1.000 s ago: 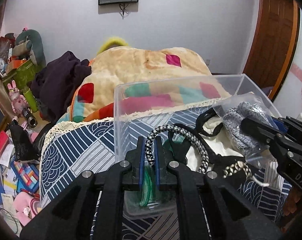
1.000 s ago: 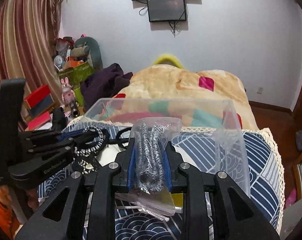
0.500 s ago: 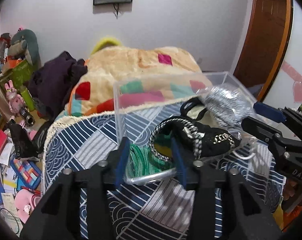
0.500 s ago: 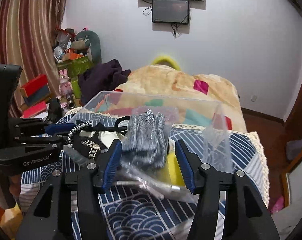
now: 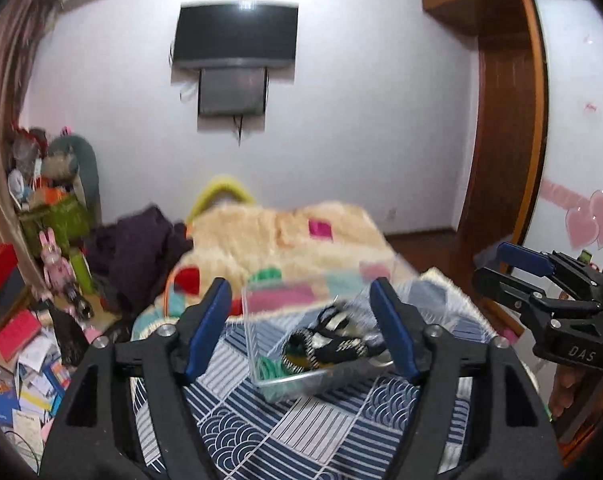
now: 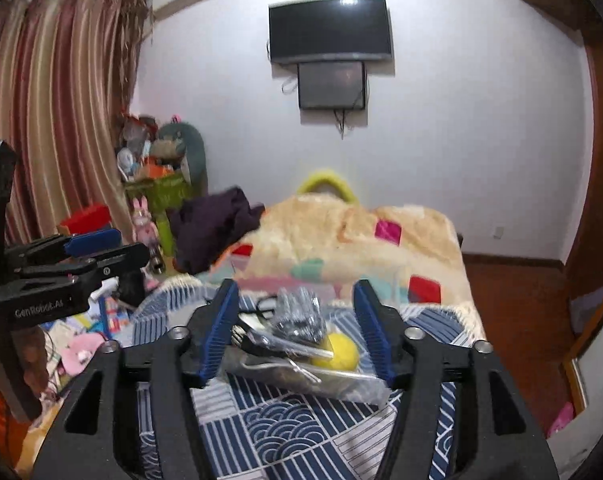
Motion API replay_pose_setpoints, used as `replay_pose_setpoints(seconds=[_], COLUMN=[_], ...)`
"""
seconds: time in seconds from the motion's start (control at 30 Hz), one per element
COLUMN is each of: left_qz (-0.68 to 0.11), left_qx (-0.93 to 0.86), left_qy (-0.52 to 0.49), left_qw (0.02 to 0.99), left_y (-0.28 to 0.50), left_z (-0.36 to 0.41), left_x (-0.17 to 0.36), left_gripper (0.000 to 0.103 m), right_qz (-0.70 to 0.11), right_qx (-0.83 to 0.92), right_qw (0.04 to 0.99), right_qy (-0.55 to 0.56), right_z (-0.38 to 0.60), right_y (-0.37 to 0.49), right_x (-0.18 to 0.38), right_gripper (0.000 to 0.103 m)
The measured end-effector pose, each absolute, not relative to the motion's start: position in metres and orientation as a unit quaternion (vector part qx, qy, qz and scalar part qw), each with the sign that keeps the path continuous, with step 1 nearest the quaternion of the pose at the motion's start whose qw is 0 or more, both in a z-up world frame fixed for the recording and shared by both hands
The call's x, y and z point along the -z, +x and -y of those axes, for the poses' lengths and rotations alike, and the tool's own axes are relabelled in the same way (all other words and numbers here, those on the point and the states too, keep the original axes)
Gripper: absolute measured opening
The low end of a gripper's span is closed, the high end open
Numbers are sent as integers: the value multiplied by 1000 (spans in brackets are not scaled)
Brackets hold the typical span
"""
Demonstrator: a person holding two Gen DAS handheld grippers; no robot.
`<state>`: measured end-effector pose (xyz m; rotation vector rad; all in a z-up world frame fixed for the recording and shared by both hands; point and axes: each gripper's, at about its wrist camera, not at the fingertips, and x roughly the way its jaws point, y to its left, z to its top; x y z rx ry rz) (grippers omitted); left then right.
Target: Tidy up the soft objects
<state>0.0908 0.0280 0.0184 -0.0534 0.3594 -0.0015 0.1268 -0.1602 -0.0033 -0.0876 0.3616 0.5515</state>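
Only the right camera showed the yellow ball (image 6: pixel 340 354) in the clear box (image 6: pixel 385 394), and both the left gripper (image 5: pixel 301 326) and right gripper (image 6: pixel 295 328) hung above it, spread wide and holding nothing.

clear bin (image 5: pixel 261 308): motion-blurred | green item (image 5: pixel 270 369): perhaps bands | bagged bundle (image 6: pixel 299 314): smeared

Both tongs (image 5: pixel 301 326) (image 6: pixel 295 328) spread wide, empty.

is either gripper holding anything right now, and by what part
Nothing is held. The left gripper and right gripper are both open, above the clear box with the black strap and bagged item inside.
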Motion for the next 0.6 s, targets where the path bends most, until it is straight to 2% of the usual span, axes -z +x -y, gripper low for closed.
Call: replay_pose_setpoints(seconds=[0.13, 0.2, 0.33, 0.4, 0.6], left_qz=[-147, -133, -109, -106, -106], left_qx=[8, 10, 8, 11, 12], left_qy=[-25, -25, -21, -23, -19], left_qw=[989, 991, 994, 994, 994], left_y=[68, 58, 41, 37, 31], left_z=[-20, -16, -11, -11, -8], left_x=[-32, -37, -41, -42, -38], left_gripper=[79, 86, 97, 100, 101], right_qz=[-138, -121, -100, -92, -90], right_qx=[-274, -274, -269, -262, -258], right_qw=[951, 954, 958, 961, 962], right_qy=[-32, -27, -22, -22, -20], right_z=[166, 169, 172, 174, 174], right_y=[105, 95, 83, 79, 72], right_x=[-16, -23, -28, -26, -21], right_gripper=[74, 86, 94, 101, 102])
